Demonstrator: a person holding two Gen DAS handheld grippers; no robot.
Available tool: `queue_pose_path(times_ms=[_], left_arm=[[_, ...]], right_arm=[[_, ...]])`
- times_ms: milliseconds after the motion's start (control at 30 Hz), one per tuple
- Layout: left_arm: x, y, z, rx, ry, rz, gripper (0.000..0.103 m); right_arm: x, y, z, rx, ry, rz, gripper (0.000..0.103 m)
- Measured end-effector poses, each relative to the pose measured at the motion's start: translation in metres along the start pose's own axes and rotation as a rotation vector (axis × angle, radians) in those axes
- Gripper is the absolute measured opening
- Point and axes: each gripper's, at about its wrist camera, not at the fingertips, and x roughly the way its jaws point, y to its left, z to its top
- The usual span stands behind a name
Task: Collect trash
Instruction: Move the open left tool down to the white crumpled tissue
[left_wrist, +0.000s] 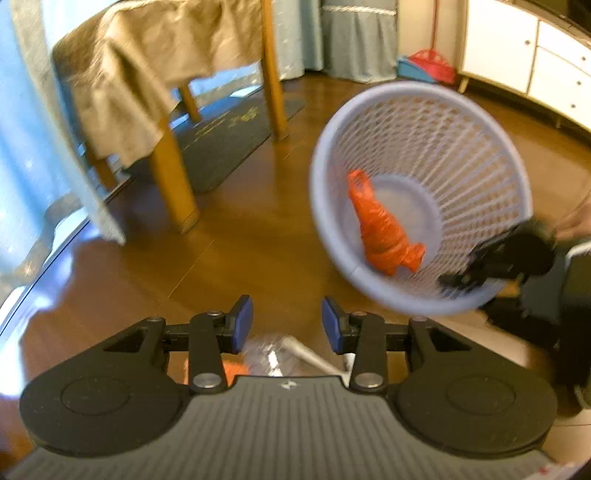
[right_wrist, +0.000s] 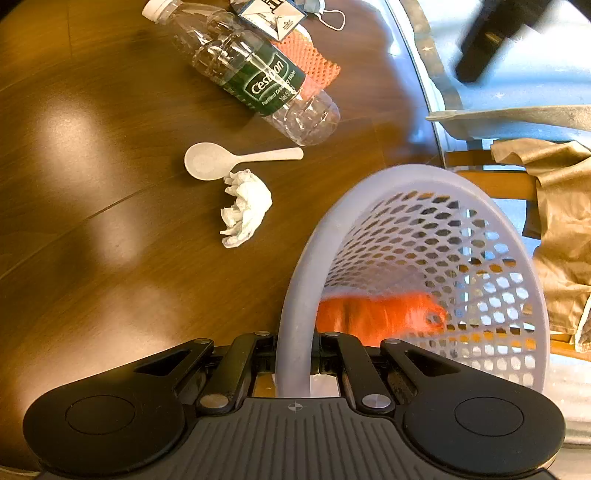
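A lavender mesh basket (right_wrist: 424, 236) is held tilted over the edge of the brown table (right_wrist: 92, 221), its rim clamped between the closed jaws of the right gripper (right_wrist: 294, 350). An orange plastic bag (left_wrist: 384, 229) is contained in it, lying against the lower wall. On the table beside the basket are seen a crumpled tissue (right_wrist: 245, 208), a white spoon (right_wrist: 229, 159), a clear water bottle (right_wrist: 255, 74), an orange foam net (right_wrist: 314, 61) and a carton (right_wrist: 271, 14). The left gripper (left_wrist: 287, 323) is held wide apart, with nothing between its blue pads (left_wrist: 243, 323).
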Motion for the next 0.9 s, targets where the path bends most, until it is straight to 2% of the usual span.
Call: queue_pose_path(times_ms=[133,300,667,900], left_arm=[[0.007,0.009,-0.019,-0.017,0.043,0.019,0.036],[0.016,-0.002,-0.041,0.029,0.066,0.005,0.037],[0.035,-0.019,-0.058,0.069,0.108,-0.022,0.042],[0.049,-0.027,-0.062,0.098,0.111,-0.038,0.056]], right_arm=[[0.001,-0.001,-0.001,0.005,0.003,-0.003,0.002],[0.002,-0.003,0.0,0.007,0.008,-0.003,0.003],[0.004,-0.005,-0.003,0.017,0.012,-0.006,0.003],[0.006,-0.007,-0.007,0.022,0.024,-0.009,0.003]])
